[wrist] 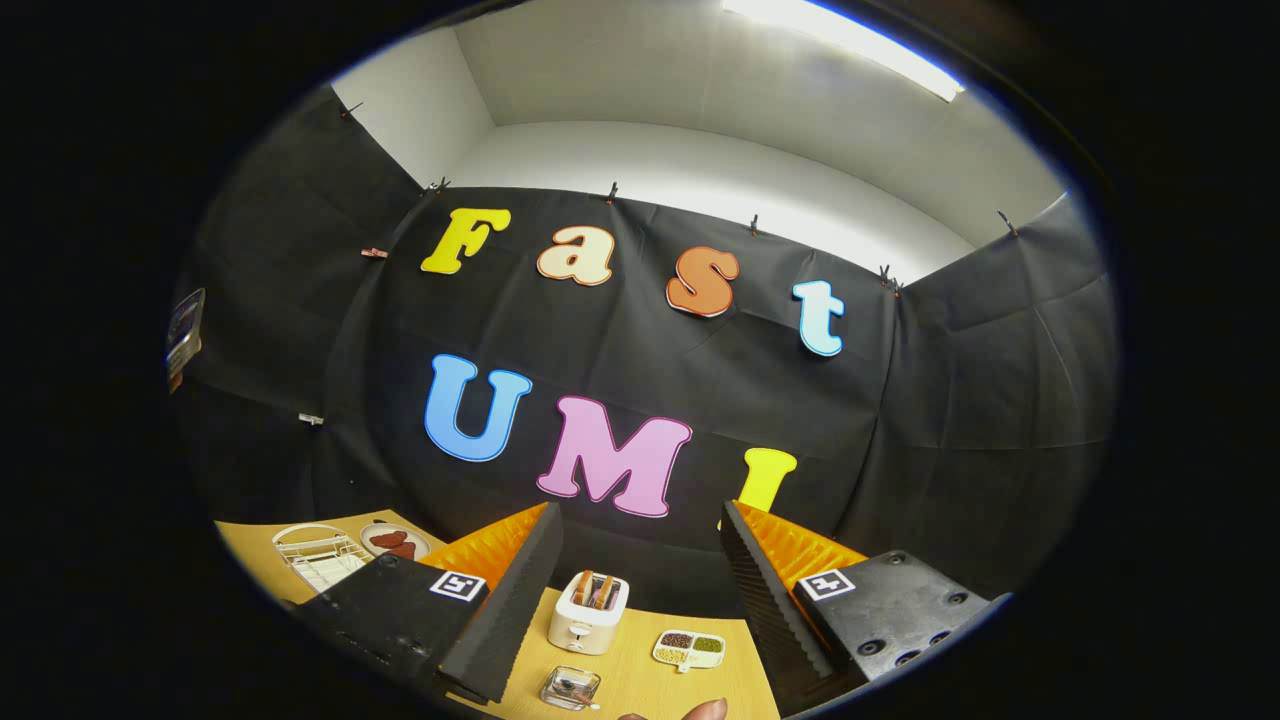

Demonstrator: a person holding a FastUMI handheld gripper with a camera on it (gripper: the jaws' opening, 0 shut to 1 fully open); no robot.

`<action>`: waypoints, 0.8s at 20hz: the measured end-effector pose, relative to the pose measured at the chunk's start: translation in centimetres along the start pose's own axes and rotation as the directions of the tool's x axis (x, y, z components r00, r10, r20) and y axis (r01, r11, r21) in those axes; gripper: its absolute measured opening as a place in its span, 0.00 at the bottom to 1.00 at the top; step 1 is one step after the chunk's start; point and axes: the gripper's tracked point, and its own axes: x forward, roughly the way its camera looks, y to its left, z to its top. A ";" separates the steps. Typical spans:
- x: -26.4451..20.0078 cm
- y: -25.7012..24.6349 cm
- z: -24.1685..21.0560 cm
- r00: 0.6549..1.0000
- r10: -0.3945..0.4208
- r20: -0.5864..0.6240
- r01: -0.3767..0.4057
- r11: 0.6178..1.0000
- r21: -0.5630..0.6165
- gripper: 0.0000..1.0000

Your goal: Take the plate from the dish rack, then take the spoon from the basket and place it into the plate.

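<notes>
- The gripper [640, 600] hung high above the table [640, 680], its fingers spread wide with nothing between them.
- Between the fingers lay a toaster [588, 612], a divided snack tray [689, 649] and a small glass basket [570, 688] that seemed to hold the spoon.
- The dish rack [318, 556] sat well off to the left, beyond the left finger; the first reach would likely swing that way.
- A dish [395, 541] lay just beside the rack.

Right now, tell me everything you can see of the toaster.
The toaster is a small, cream-white boxy appliance with rounded corners, plastic by its look. It stands upright on the wooden table, in the gap between the open gripper fingers and beyond them. Two browned slices stick up from its top slots. A small knob or lever shows low on its front. Nothing but the table touches it.
</notes>
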 end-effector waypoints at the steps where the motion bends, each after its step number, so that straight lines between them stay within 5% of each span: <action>1: -0.1 0.0 0.1 1.000 0.001 0.001 -0.001 1.000 0.000 0.97; 9: 0.1 3.2 -0.7 0.996 0.086 -0.038 -0.085 0.996 0.039 0.97; 13: 1.7 9.1 -2.9 0.961 0.228 -0.155 -0.207 0.968 0.142 0.97; 16: 3.0 12.8 -4.9 0.935 0.265 -0.235 -0.225 0.957 0.183 0.97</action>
